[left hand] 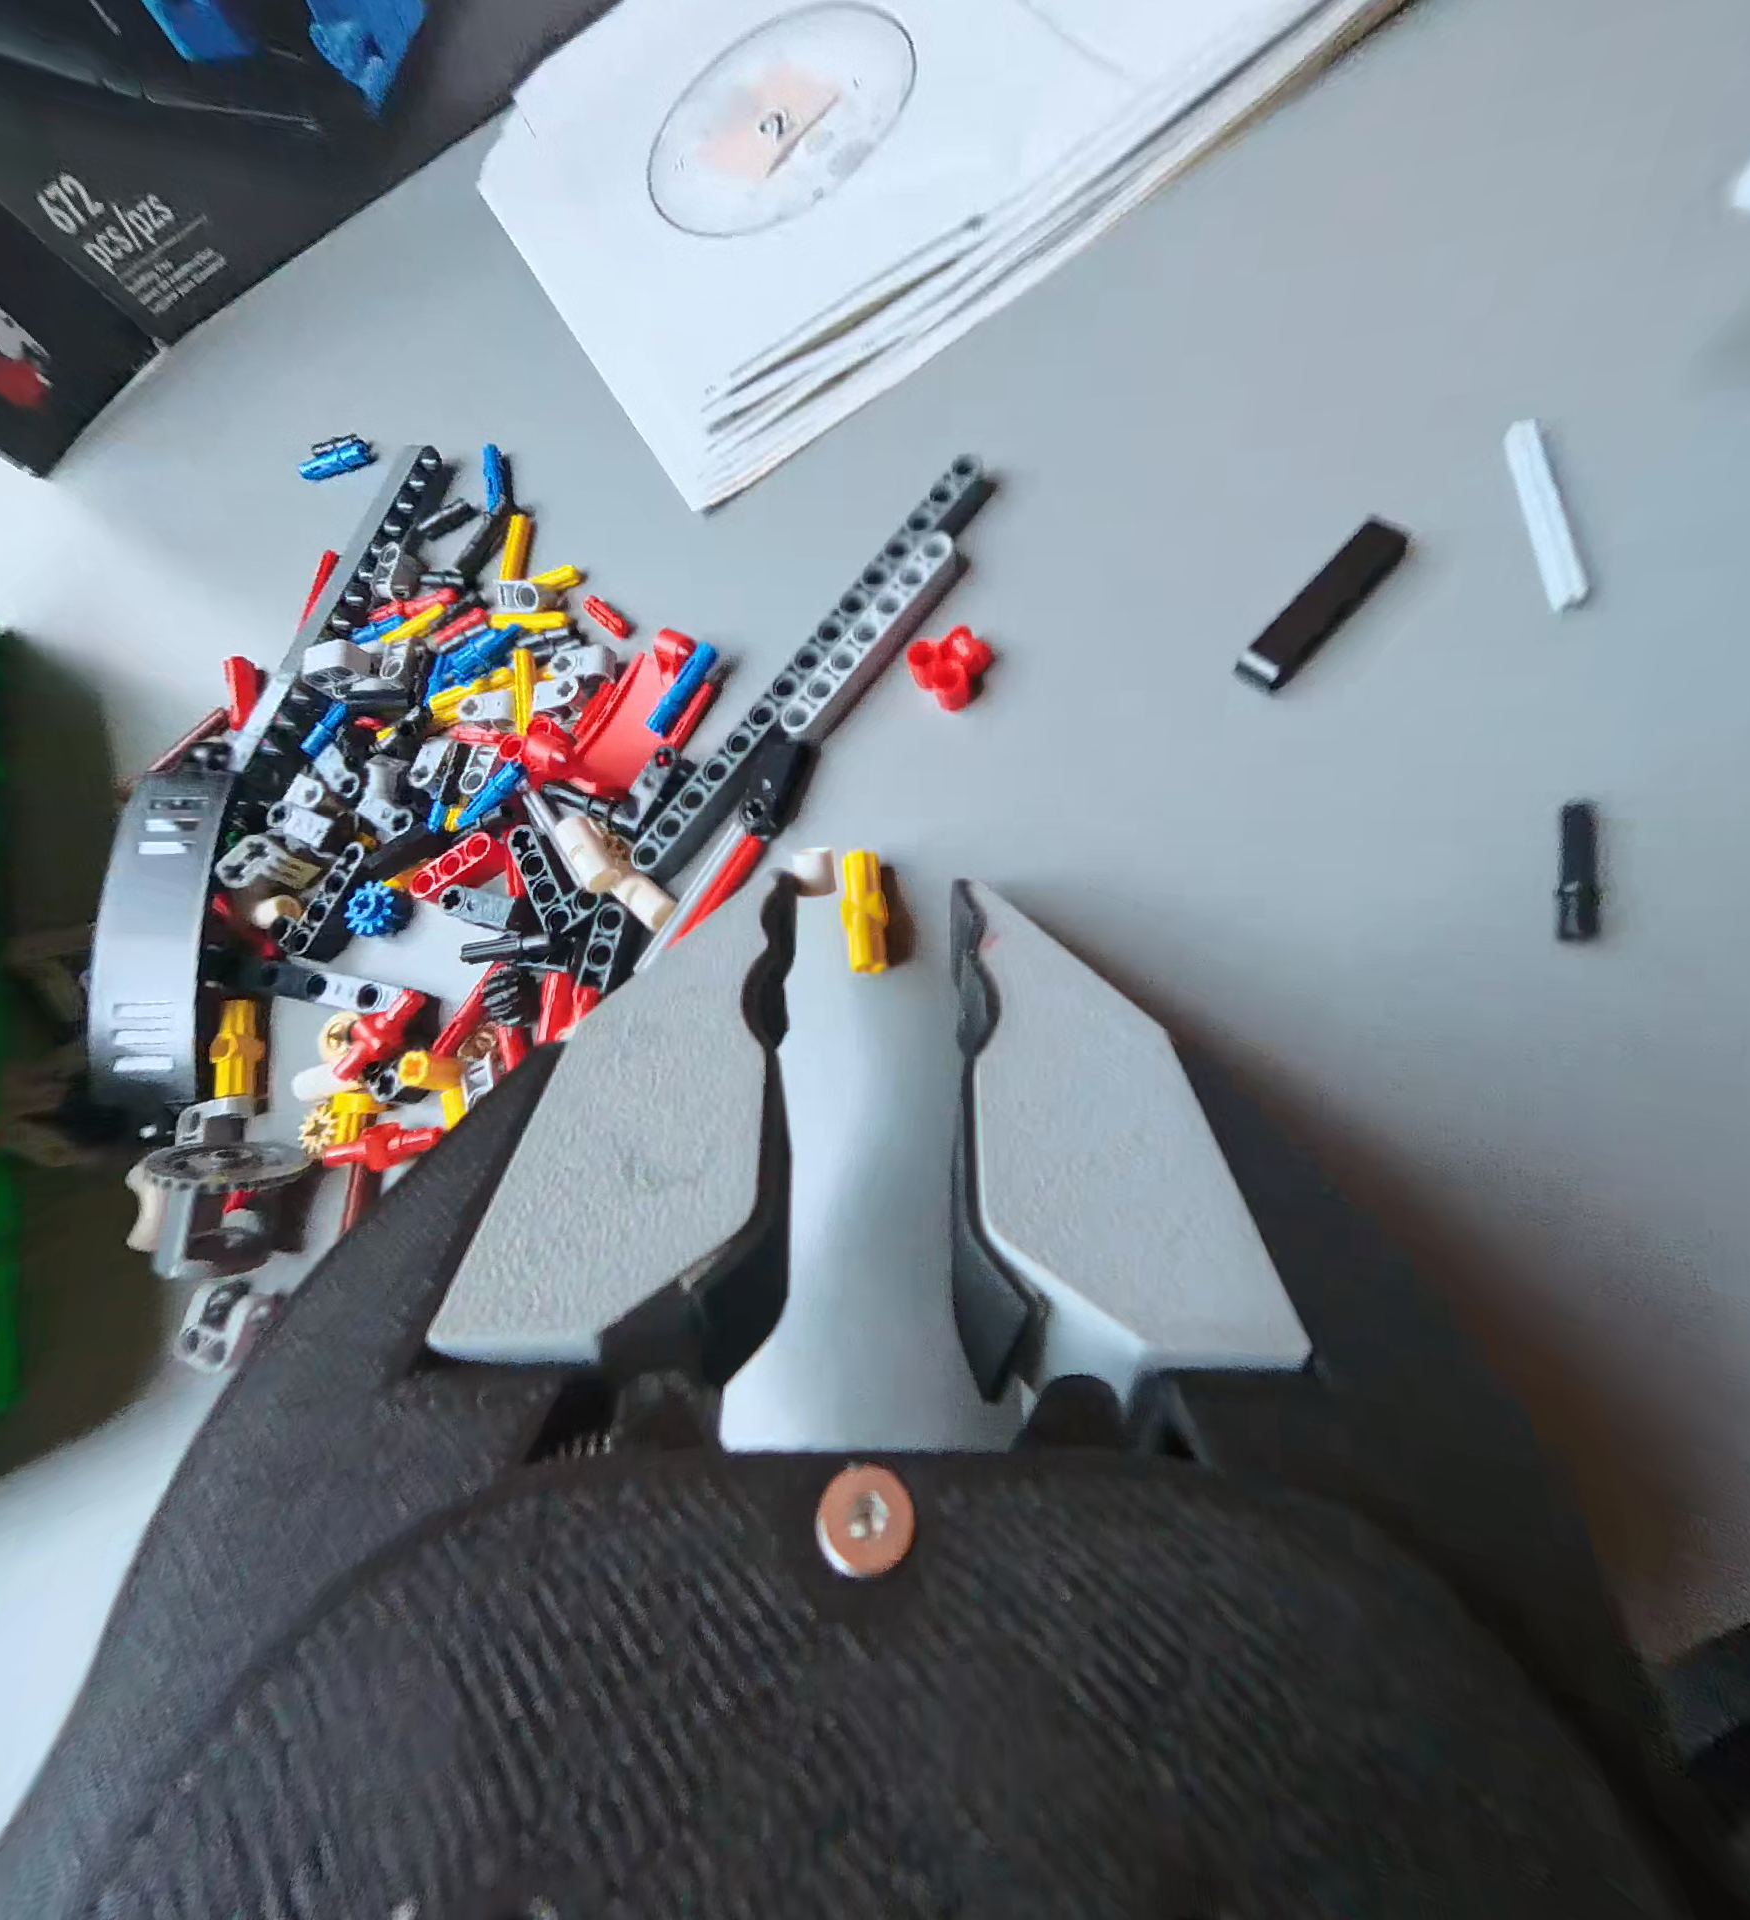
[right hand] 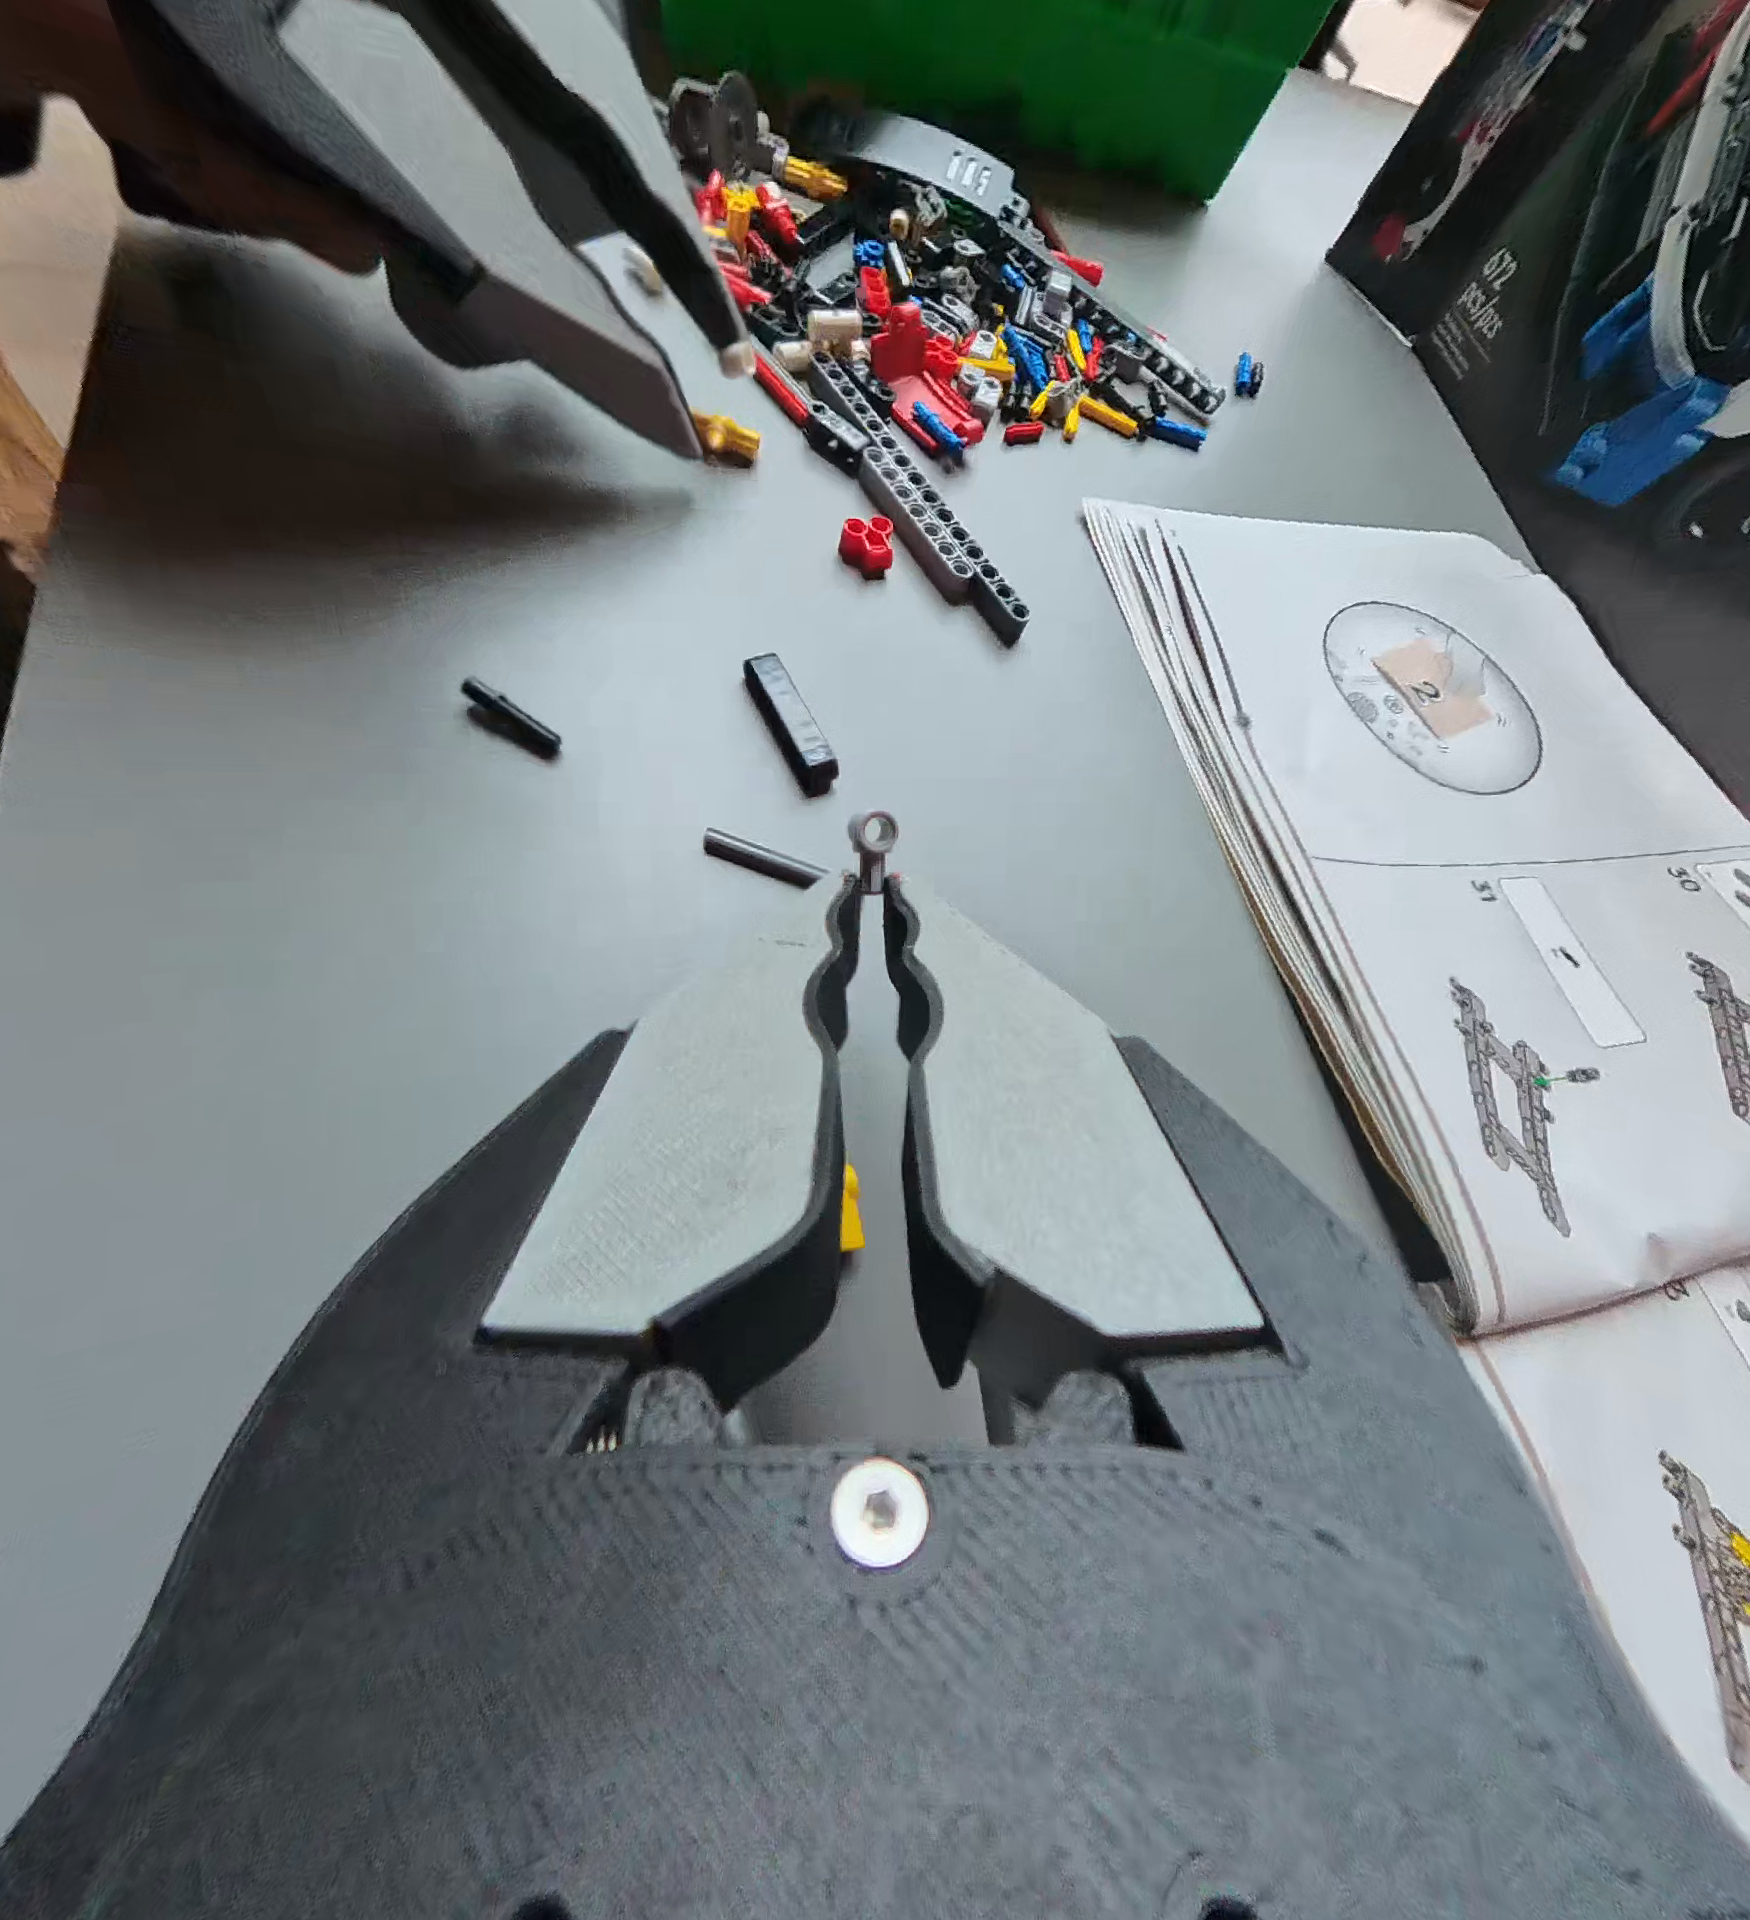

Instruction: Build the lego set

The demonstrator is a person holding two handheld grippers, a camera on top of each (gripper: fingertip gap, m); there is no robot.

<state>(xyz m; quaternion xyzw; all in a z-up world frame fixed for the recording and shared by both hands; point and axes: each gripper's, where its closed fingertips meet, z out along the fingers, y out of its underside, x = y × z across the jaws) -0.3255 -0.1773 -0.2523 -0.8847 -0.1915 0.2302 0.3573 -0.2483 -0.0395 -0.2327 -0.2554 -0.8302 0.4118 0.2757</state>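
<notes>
My left gripper (left hand: pixel 871 904) is open, low over the grey table. A yellow connector (left hand: pixel 863 910) lies between its fingertips, and a small cream piece (left hand: pixel 814 868) sits at the left fingertip. The right wrist view shows this gripper (right hand: pixel 715 400) at the upper left, with the yellow connector (right hand: pixel 727 436) at one tip. My right gripper (right hand: pixel 871 883) is shut on a small grey ring-ended piece (right hand: pixel 872 840) and holds it just above the table. A pile of loose Lego parts (left hand: pixel 435 779) lies to the left of the left gripper, with long grey beams (left hand: pixel 829 665) at its edge.
Loose on the table are a red piece (right hand: pixel 866 545), a black tile (right hand: pixel 790 724), a black pin (right hand: pixel 510 717), a black axle (right hand: pixel 762 857) and a white bar (left hand: pixel 1544 514). The open instruction booklet (right hand: pixel 1473 883) lies on the right. The set box (right hand: pixel 1629 260) and a green bin (right hand: pixel 1006 83) stand behind. One gripper's finger ends stand about 15 centimeters off the other's. From the right gripper's tips to the black axle (right hand: pixel 762 857) is close to 4 centimeters. My left wrist view (left hand: pixel 1575 521) looks at it from another angle.
</notes>
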